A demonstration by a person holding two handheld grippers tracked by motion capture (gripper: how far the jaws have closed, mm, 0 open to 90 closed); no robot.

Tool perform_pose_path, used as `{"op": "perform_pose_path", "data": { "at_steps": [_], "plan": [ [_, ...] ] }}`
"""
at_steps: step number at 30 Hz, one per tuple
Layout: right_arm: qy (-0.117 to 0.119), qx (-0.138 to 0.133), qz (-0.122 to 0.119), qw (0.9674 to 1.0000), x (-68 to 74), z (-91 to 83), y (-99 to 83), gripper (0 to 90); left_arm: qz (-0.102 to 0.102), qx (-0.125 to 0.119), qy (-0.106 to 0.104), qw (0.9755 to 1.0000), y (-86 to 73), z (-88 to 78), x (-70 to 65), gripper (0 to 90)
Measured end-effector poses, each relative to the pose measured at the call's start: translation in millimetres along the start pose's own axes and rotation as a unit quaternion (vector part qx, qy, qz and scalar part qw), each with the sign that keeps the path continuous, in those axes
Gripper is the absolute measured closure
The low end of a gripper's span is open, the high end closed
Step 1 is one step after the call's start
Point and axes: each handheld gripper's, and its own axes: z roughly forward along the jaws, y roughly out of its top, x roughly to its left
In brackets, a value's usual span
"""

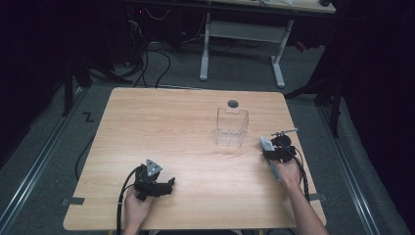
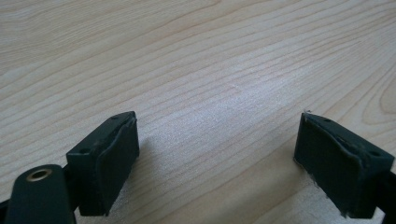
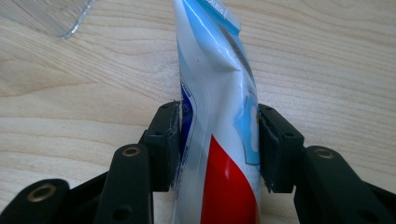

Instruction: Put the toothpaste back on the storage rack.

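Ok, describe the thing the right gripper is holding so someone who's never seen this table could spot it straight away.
Start at the wooden table and find the clear plastic container standing toward its far right. Just right of it and nearer the person, the right gripper is shut on a toothpaste tube. It is the one colourful thing here: white with blue and red.

Desk is lit evenly from above, everything around it is murky black; close-ups sharp, glare toward 12 o'clock.

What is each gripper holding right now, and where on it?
Right gripper clamps a toothpaste tube across its middle. Left gripper is open over the table, holding nothing.
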Motion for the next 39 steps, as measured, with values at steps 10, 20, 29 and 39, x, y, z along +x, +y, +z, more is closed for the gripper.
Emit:
{"op": "perform_pose_path", "data": {
  "at_steps": [10,20,29,39],
  "plan": [
    [0.004,0.011,-0.008,0.9999,2.6,0.4,4.1,59.3,0.000,0.000,0.000,1.0000,0.0,0.0,0.0,14.0],
    [0.011,0.034,-0.013,0.9993,4.2,-0.4,10.5,67.1,0.000,0.000,0.000,1.0000,-0.1,-0.1,0.0,14.0],
    [0.027,0.035,-0.014,0.9989,2.5,-3.3,11.6,71.1,0.001,0.000,-0.001,1.0000,-0.2,-0.3,-0.1,14.0],
    [0.053,0.014,-0.020,0.9983,5.6,-11.1,7.0,71.5,0.001,0.000,-0.001,1.0000,-0.2,-0.3,-0.2,14.0]
  ]
}}
